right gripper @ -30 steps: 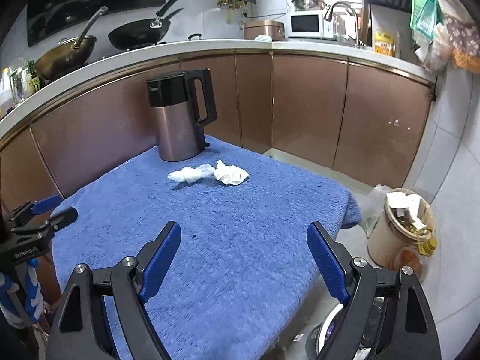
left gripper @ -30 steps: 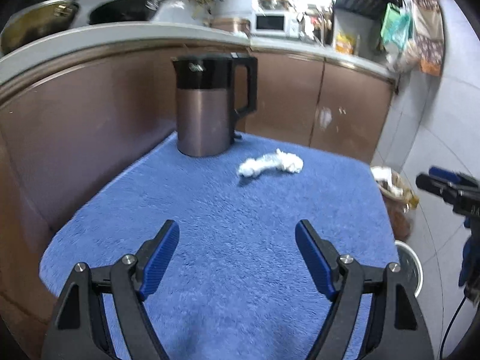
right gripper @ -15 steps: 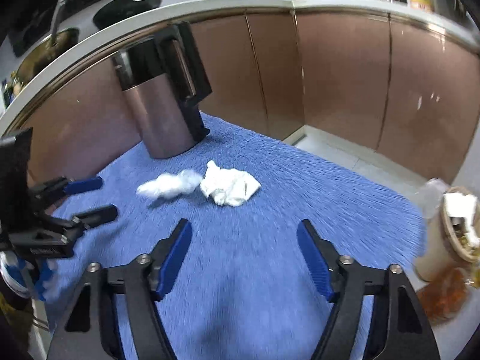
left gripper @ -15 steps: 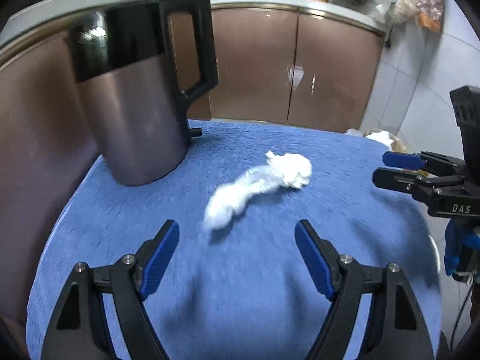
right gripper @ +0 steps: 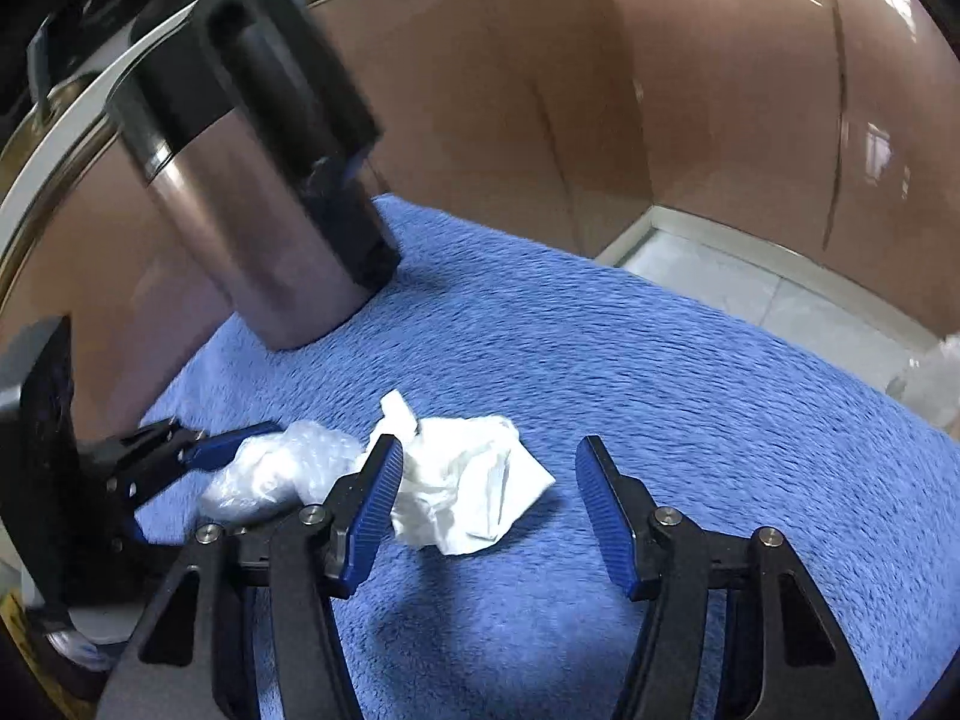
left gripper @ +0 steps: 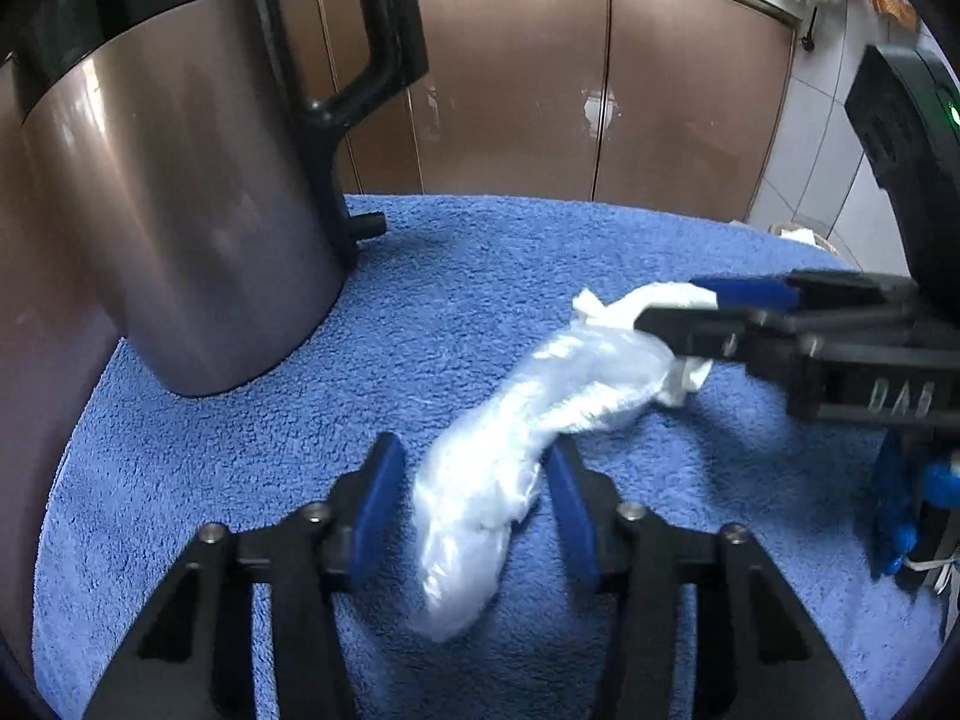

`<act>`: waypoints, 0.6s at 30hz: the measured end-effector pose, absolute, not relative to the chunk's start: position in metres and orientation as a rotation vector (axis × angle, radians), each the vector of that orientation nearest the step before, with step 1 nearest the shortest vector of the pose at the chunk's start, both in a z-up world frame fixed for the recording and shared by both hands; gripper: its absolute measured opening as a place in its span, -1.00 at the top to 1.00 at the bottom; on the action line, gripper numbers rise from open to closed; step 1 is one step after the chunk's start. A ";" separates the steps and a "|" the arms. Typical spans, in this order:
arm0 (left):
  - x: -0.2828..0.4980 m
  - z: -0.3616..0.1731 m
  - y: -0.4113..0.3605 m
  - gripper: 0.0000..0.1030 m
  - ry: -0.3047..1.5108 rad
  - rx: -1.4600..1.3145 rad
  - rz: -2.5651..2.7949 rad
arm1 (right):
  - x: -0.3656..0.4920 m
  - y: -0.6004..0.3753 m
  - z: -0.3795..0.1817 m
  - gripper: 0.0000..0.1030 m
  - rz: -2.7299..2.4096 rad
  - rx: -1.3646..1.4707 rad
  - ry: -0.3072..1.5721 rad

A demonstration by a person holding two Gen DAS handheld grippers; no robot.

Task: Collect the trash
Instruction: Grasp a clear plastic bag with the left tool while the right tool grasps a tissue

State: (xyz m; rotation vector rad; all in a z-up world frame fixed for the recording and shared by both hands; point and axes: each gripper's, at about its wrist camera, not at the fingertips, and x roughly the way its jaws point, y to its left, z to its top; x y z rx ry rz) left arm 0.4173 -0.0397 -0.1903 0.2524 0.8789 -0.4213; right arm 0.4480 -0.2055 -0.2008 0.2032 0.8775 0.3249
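Left wrist view looks down on a blue towel-covered table (left gripper: 240, 438), where the left gripper (left gripper: 474, 498) sits low with its blue pads (left gripper: 375, 498) set either side of a crumpled clear plastic bag (left gripper: 510, 450). The jaws are partly closed around the bag's near end; the right pad looks to touch the plastic while a small gap shows at the left pad, so no firm grip is evident. The bag stretches away to the right, where its far end lies against a crumpled white paper tissue (left gripper: 648, 306). From this side the right gripper (left gripper: 690, 312) reaches in from the right edge, its two fingers around that tissue. Right wrist view shows the right gripper (right gripper: 486, 492) with jaws fairly wide, the tissue (right gripper: 468, 492) lying on the towel (right gripper: 690, 390) between them, touching the left pad (right gripper: 375, 504) and apart from the right one. The plastic bag (right gripper: 276, 468) lies just left of the tissue, and the left gripper (right gripper: 180, 456) comes in from the left edge at it. A steel electric kettle (left gripper: 168, 192) with a black handle stands upright on the towel behind the trash, near the brown cabinet doors (left gripper: 510, 78).
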 end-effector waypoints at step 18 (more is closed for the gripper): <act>0.314 -0.136 0.002 0.37 0.803 0.166 -0.344 | 0.348 -0.206 -0.150 0.91 0.377 0.218 0.772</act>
